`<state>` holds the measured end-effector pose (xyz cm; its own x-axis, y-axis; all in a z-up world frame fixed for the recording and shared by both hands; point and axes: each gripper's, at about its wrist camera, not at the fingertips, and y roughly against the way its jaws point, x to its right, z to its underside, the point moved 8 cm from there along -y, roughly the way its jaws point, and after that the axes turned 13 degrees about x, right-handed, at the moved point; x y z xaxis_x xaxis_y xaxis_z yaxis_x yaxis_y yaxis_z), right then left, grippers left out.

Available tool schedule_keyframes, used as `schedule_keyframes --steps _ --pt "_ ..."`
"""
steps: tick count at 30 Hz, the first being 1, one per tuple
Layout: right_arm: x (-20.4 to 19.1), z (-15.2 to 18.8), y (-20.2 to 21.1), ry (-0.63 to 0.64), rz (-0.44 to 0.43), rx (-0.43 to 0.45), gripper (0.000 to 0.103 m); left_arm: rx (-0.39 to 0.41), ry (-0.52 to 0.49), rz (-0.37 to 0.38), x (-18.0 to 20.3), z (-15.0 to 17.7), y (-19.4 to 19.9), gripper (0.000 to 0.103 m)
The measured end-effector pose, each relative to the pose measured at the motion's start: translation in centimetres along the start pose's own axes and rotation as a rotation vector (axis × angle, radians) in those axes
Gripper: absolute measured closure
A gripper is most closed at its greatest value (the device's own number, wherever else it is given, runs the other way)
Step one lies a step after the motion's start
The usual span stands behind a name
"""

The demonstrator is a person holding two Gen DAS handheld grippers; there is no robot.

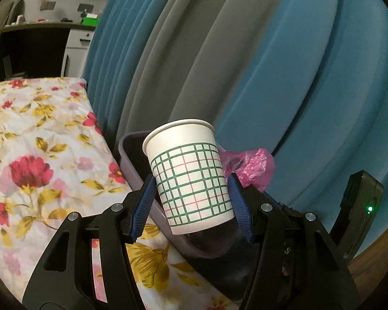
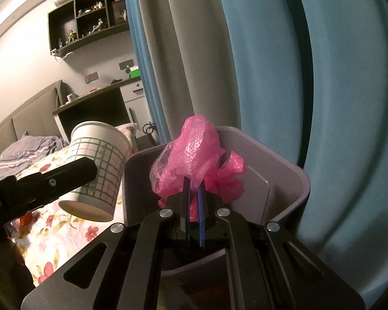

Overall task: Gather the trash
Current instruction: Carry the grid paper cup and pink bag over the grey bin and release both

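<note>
Left wrist view first: the left gripper [image 1: 191, 204] has its blue ribbed pads clamped part-way open on the sides of a white paper cup printed with a green and pink grid [image 1: 191, 175]. The cup sits upright, slightly tilted, mouth up, right above the near rim of the grey-lilac plastic bin [image 1: 128, 155]. That looks like a carry position for a drop, the cup held by its waist so it can fall straight in.

Over on the right wrist view, the right gripper [image 2: 194, 201] is pinched almost completely shut on a crumpled pink plastic bag [image 2: 191, 152], which bunches up above the fingertips over the bin's open mouth. A thin film needs that tight nip, I'd say.

Both grippers point forward and somewhat downward toward the bin, side by side, the left one's black body crossing the right view beside the cup. The bin stands between the floral bedsheet [image 1: 38, 142] and the blue and grey curtain [image 1: 271, 64].
</note>
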<state>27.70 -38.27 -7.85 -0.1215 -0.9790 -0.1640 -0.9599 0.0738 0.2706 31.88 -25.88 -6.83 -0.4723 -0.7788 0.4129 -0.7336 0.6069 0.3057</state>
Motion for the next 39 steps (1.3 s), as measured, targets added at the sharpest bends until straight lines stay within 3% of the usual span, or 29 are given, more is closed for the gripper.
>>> schedule_keyframes --steps 18,20,22,26,28,31,37,39 --pt "0.0 0.8 -1.5 0.024 0.021 -0.05 0.097 -0.062 0.036 0.019 0.0 1.9 -2.4 0.047" --pt "0.0 0.9 -1.5 0.03 0.026 -0.051 0.09 -0.067 0.04 0.022 0.0 2.0 -2.6 0.047" --pt "0.1 1.0 -1.5 0.035 0.032 -0.045 0.068 -0.073 0.037 0.022 0.0 2.2 -2.8 0.047" --pt "0.6 1.2 -1.1 0.055 0.055 -0.03 0.061 -0.082 0.045 0.019 -0.1 2.5 -3.0 0.046" --pt "1.3 1.1 -0.3 0.065 0.095 -0.011 0.049 -0.092 0.044 0.016 0.0 2.8 -3.2 0.046" --pt "2.9 0.6 1.4 0.053 0.149 0.037 0.039 -0.102 0.027 0.019 0.5 3.2 -3.6 0.046" --pt "4.4 0.1 3.3 0.011 0.14 0.074 0.037 -0.123 0.019 0.036 1.4 4.1 -4.0 0.039" --pt "4.6 0.0 3.6 -0.005 0.135 0.08 0.036 -0.108 0.015 0.018 1.3 3.8 -3.5 0.027"
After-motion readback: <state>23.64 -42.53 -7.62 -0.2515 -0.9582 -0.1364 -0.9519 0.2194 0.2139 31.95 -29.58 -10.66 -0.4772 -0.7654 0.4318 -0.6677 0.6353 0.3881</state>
